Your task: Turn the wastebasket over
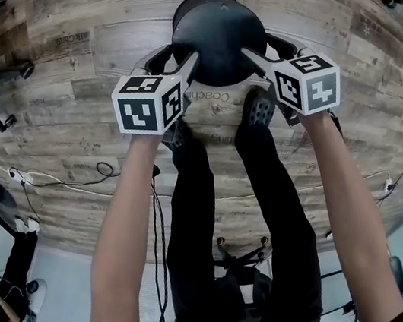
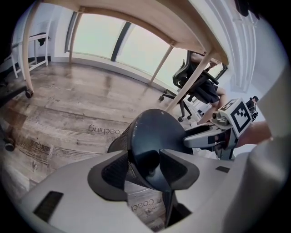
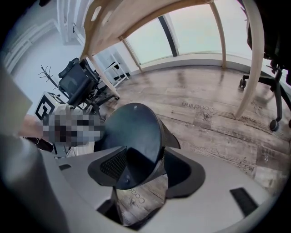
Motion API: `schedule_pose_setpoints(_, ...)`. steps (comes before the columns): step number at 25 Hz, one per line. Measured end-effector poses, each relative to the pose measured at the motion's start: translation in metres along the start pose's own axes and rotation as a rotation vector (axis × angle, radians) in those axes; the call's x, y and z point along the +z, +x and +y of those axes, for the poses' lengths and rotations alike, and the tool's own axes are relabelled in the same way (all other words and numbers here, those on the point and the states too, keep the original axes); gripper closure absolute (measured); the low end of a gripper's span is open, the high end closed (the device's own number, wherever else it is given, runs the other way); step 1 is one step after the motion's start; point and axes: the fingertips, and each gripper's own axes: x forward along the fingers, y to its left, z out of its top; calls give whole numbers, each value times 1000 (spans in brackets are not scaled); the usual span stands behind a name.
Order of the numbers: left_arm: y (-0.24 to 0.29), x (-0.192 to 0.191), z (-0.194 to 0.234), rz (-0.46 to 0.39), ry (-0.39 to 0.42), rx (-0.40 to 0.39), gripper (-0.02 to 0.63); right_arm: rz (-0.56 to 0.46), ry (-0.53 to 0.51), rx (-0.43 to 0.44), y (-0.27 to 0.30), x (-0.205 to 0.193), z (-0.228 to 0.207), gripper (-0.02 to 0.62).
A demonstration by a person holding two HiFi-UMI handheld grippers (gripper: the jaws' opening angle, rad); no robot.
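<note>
Head view first: the black mesh wastebasket [image 1: 218,34] sits over the wooden floor [image 1: 79,78] just ahead of me, its solid bottom turned up. My left gripper [image 1: 174,61] is clamped on its left edge and my right gripper [image 1: 265,49] on its right edge, each with one pad on the mesh wall and one on the bottom.

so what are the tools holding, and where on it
Both hold the basket at its closed end. The left tool and right tool each pinch the edge, one pad on mesh, one on the solid base.
</note>
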Motion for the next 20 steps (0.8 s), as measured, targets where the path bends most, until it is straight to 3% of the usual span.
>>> schedule_pose_setpoints(10, -19, 21, 9, -59, 81, 27, 411, -69, -69, -21, -7, 20, 7, 360)
schedule_pose_setpoints(20, -30, -4, 6, -45, 54, 25, 414, -33, -89, -9, -14, 3, 20, 393)
